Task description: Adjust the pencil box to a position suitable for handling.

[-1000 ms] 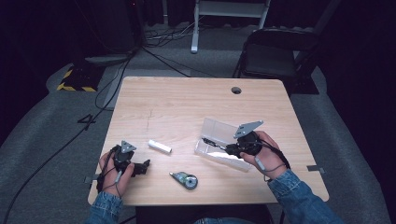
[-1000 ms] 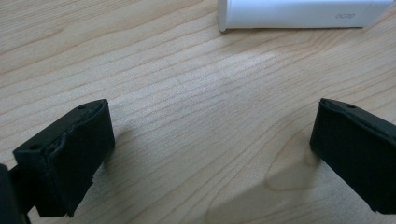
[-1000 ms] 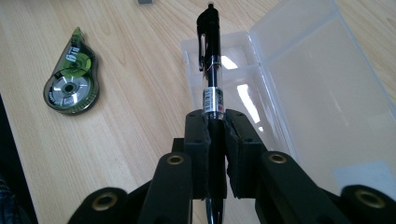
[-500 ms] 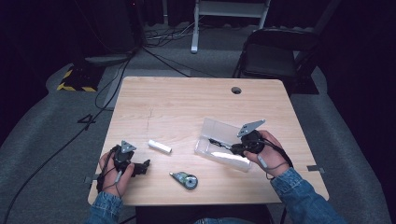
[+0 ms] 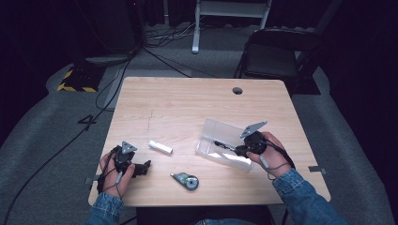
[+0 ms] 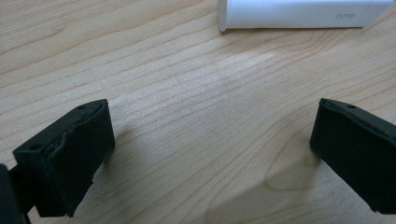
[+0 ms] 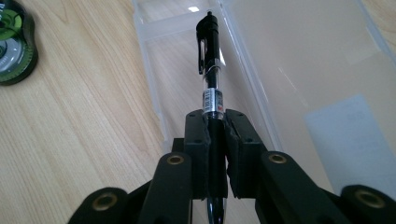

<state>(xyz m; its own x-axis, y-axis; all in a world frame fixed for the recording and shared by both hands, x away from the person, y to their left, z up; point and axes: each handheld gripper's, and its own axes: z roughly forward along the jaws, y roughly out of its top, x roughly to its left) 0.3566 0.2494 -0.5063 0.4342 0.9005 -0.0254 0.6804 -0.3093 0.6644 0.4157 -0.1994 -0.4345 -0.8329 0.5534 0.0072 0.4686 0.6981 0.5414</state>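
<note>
1. Wood-grain surface (image 5: 187, 103) carries a clear plastic case (image 5: 220, 143), a white tube (image 5: 160, 146) and a green-and-grey tape dispenser (image 5: 186, 180); a round hole (image 5: 237, 90) sits near its far edge.
2. Right claw (image 5: 239, 151), held in the person's right hand (image 5: 270, 154), is clamped shut on a black pen (image 7: 210, 70). In the right gripper view the two jaws press against the pen's barrel from either side, with the clip end pointing away from the camera.
3. The pen reaches out over the open case; its far end lies above the narrower tray of the case (image 7: 187, 84), while the wider, flatter half lies to the right in that view. Whether the pen touches the tray bottom cannot be told.
4. The tape dispenser (image 7: 14, 51) lies on the wood to the left of the case in the right gripper view, apart from it.
5. Left claw (image 5: 143, 166), held in the left hand (image 5: 115, 171), rests low at the near left part of the surface. Its jaws stand wide apart with bare wood between them in the left gripper view; it grips nothing.
6. The white tube (image 6: 303, 13) lies on its side just beyond the left claw's jaws, not touching them, with faint printing on its side.
7. In the high view the tube is between the left claw and the case, and the dispenser lies nearer the person than both.
</note>
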